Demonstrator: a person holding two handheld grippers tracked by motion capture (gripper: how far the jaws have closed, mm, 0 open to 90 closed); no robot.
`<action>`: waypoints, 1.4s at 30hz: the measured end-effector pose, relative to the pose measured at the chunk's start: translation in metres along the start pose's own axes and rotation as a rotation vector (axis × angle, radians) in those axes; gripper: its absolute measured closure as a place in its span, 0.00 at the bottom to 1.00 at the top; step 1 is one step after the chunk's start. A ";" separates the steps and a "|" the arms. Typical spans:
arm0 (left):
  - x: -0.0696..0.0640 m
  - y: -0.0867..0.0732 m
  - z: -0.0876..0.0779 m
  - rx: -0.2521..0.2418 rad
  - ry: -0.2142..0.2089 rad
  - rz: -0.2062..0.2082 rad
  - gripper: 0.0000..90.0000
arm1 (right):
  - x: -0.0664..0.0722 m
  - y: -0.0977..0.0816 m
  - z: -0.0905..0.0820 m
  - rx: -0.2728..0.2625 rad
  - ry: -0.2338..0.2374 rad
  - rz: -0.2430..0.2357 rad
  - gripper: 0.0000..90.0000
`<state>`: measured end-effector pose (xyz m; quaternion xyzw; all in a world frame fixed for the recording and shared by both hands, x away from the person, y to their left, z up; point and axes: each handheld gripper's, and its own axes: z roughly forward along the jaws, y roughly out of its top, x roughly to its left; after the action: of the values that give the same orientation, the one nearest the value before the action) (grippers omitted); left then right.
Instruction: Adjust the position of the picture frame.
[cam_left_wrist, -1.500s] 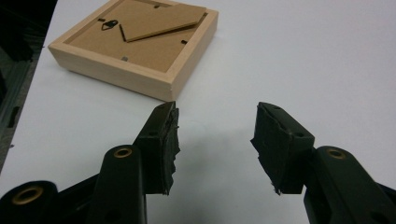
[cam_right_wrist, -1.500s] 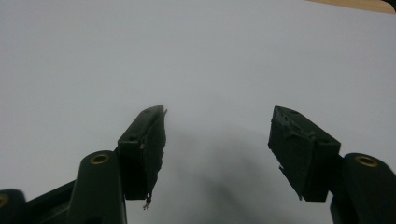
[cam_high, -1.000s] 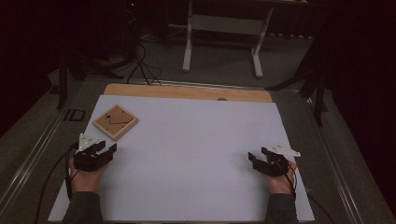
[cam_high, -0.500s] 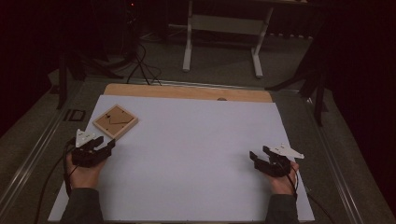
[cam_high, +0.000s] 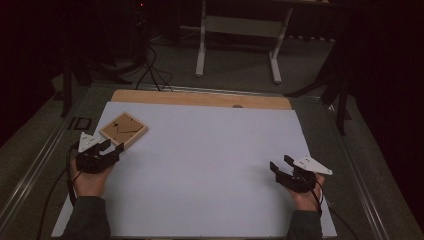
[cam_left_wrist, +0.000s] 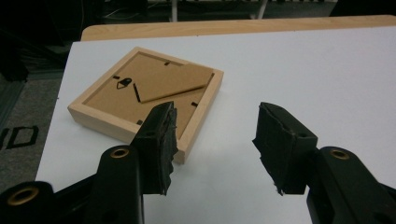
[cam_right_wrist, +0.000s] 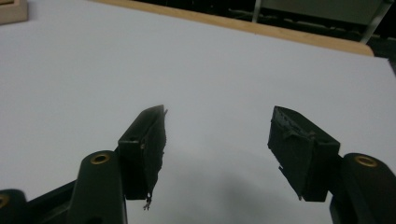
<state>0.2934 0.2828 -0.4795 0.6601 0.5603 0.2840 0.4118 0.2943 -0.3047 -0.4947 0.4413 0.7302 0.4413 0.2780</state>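
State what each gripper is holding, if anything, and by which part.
Nothing is held. The left gripper, its jaws just opening with nothing between them, sits short of the wooden picture frame. The right gripper stands open over the white sheet.

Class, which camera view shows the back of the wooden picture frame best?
The left gripper view: the wooden picture frame lies close, face down, backing board and hanger clear. The high view shows it small near the left gripper. The right gripper view catches one corner.
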 end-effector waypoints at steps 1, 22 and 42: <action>0.000 0.001 0.000 -0.001 0.000 -0.001 0.53 | 0.000 0.000 -0.001 -0.005 -0.001 -0.001 0.40; 0.005 0.010 0.020 0.008 0.002 -0.010 0.52 | 0.003 0.004 -0.009 -0.046 0.006 -0.020 0.40; 0.013 0.005 0.044 0.047 0.036 -0.013 0.53 | 0.006 0.007 -0.014 -0.088 0.031 -0.042 0.41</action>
<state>0.3355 0.2849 -0.4988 0.6606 0.5787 0.2799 0.3878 0.2831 -0.3030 -0.4819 0.4062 0.7236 0.4737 0.2950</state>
